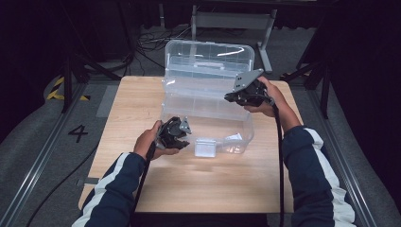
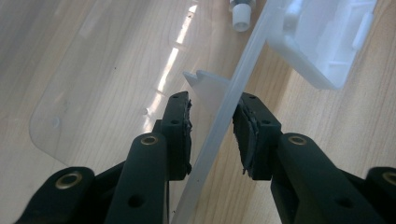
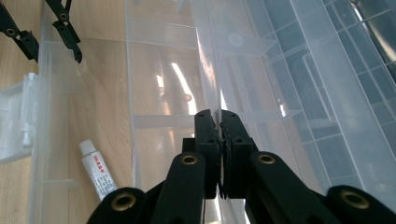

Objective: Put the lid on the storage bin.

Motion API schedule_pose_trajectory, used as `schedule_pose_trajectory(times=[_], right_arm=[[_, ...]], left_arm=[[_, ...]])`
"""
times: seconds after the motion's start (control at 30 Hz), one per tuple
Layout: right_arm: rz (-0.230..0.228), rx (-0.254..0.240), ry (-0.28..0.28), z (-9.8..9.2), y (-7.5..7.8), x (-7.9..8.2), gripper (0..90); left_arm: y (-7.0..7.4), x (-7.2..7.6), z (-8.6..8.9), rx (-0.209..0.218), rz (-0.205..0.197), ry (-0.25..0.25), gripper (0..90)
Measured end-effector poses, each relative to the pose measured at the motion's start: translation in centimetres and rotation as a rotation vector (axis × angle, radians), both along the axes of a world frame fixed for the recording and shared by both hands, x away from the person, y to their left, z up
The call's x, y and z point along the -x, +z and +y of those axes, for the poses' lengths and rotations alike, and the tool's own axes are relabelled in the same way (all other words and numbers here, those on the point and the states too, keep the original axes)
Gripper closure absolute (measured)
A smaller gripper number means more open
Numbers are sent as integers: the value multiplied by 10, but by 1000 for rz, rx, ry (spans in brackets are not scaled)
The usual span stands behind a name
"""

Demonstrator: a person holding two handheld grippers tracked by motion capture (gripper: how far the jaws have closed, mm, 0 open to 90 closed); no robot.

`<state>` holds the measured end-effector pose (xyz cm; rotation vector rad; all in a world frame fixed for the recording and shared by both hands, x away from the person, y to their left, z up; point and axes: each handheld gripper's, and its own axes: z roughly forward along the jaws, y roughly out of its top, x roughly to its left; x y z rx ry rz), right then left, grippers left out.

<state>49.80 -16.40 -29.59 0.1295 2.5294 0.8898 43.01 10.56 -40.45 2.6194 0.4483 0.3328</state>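
In the middle of the wooden table (image 1: 142,184) stands a clear plastic organizer box (image 1: 208,120), its lid (image 1: 209,59) raised upright at the back. The right gripper (image 3: 219,116) is clamped on a thin clear tray wall (image 3: 205,70) inside it. The left gripper (image 2: 212,123) straddles the box's front wall (image 2: 233,102), jaws partly apart, pads not pressing. A small white tube (image 3: 99,170) lies on the box's floor, near the white latch (image 2: 322,37).
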Motion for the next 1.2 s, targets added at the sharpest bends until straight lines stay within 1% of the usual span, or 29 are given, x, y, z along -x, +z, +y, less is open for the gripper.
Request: schedule_pose_trajectory(times=[0.13, 0.23, 0.27, 0.3, 0.33, 0.4, 0.5, 0.6, 0.73, 0.83, 0.93, 1.03, 1.07, 1.13, 1.2], right_arm=[[-8, 1, -2, -1, -1, 4, 872], [-23, 16, -4, -2, -1, 7, 861], [-23, 17, -5, -2, -1, 7, 861], [-25, 20, -2, -1, -1, 7, 861], [-27, 21, -2, 0, -1, 8, 862], [-31, 25, -2, 1, -2, 8, 862], [-34, 26, -7, 1, -2, 10, 862], [-26, 24, 0, -1, -3, 12, 862], [-39, 37, 6, 1, -4, 17, 858], [-39, 36, 4, 0, -5, 18, 855], [-48, 47, 0, 2, -5, 17, 851], [-70, 71, -12, 4, -5, 16, 840], [-70, 72, -13, 4, -5, 15, 840], [-61, 52, -6, 3, -5, 14, 842], [-62, 44, -8, 2, -6, 14, 842]], left_arm=[[0, 1, 0, 1, -5, 2, 671], [-1, 2, 0, 4, -9, 5, 671], [-1, 2, 0, 13, -7, 9, 670], [-1, 2, 0, 40, -5, 4, 671], [-1, 2, -1, 54, -8, 6, 675], [-1, 2, -3, 35, -15, -1, 667], [-1, 2, -3, 34, -20, -1, 666], [-1, 2, -3, 35, -20, -1, 666], [-1, 2, -3, 34, -22, -4, 665], [-1, 2, -3, 35, -22, 2, 663], [-2, 3, -4, 34, -33, 6, 661], [-2, 3, -7, 34, -42, 11, 661], [-2, 3, -7, 34, -42, 10, 660], [-2, 3, -7, 34, -46, 8, 659], [-2, 3, -7, 33, -47, 7, 659]])
